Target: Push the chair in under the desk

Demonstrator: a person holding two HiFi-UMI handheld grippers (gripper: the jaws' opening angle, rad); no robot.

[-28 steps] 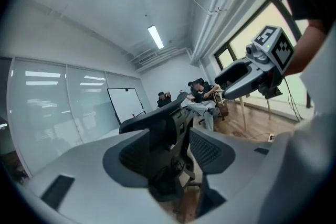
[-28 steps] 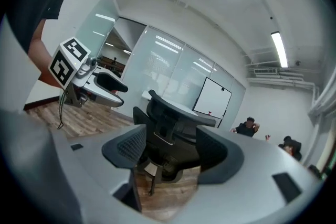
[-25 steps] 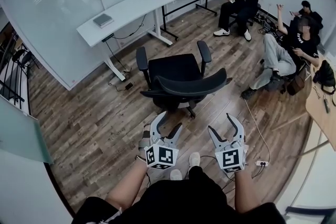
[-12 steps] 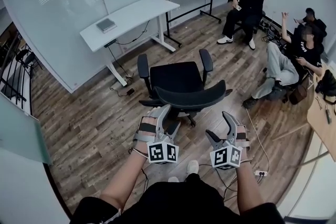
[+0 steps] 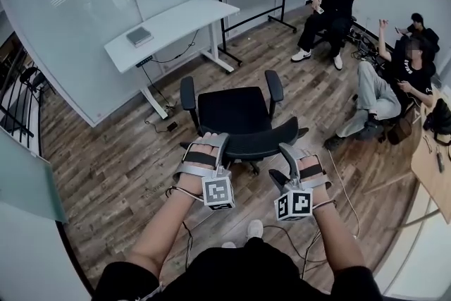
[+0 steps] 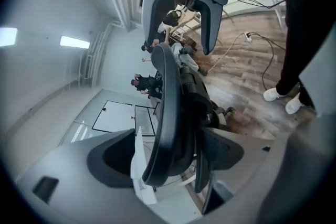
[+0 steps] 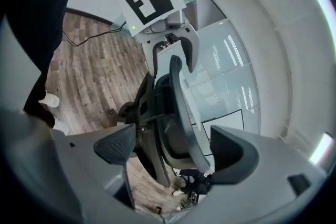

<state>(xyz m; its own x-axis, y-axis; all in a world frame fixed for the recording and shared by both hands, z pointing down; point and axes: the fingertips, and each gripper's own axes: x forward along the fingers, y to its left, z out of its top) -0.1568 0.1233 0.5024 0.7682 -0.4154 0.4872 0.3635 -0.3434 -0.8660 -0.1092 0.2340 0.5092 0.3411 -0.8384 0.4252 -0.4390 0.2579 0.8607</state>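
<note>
Far ahead of both grippers, off to the left, desk: white, stood by the glass wall, well apart from the chair. A book lay on its top. Cables trailed on the floor by its nearer foot.
Chair: black swivel office chair, directly ahead of the jaws on open wood floor. Seat faced away from the tools, roughly toward the desk. Not yet under the desk.
Seated people: off beyond the right gripper's side, well apart from the chair and out of the line to the desk.
Backrest: the part of the chair nearest the tools. Its curved top edge ran across both sets of jaws.
Left gripper: jaws were opening, already wide. The backrest edge stood between the pads, and neither pad pressed on it.
Right gripper: jaws spread wide, astride the same edge toward its other end. Pads stood clear of it.
Step in hand (judgement): taking station on the backrest. The push itself looked not yet begun.
Next move (judgement): bear on the backrest evenly with both tools, then drive forward and leftward. Uneven pressure would likely spin the chair on its casters. Armrests must pass under the top and between the desk legs. Mind the cables.
</note>
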